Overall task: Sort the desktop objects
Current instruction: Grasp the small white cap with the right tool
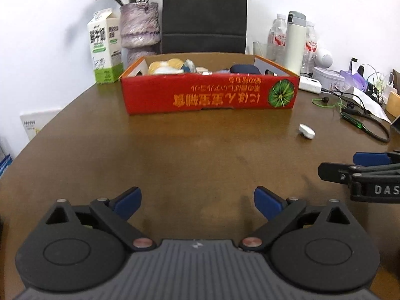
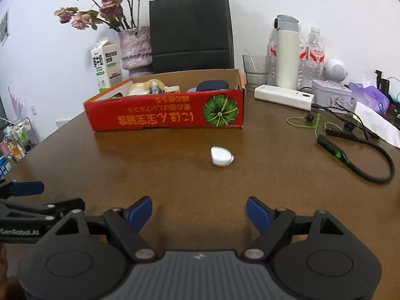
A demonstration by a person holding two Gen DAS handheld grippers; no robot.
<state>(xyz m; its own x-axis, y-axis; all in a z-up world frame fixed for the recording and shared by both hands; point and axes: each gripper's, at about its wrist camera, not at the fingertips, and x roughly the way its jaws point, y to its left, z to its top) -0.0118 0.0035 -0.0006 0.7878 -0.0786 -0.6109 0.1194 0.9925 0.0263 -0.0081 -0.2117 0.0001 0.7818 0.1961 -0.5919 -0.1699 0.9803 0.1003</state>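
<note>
Box [image 2: 165, 117] contents half-hidden behind wall.

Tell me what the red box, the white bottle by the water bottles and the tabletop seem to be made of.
Red box: printed cardboard, apparently; brown raw inner walls, folded edges.
White bottle: likely painted metal or plastic, smooth satin body, grey flip lid; the look leaves it open.
Tabletop: brown wood or wood veneer, semi-gloss, with faint reflections.
</note>
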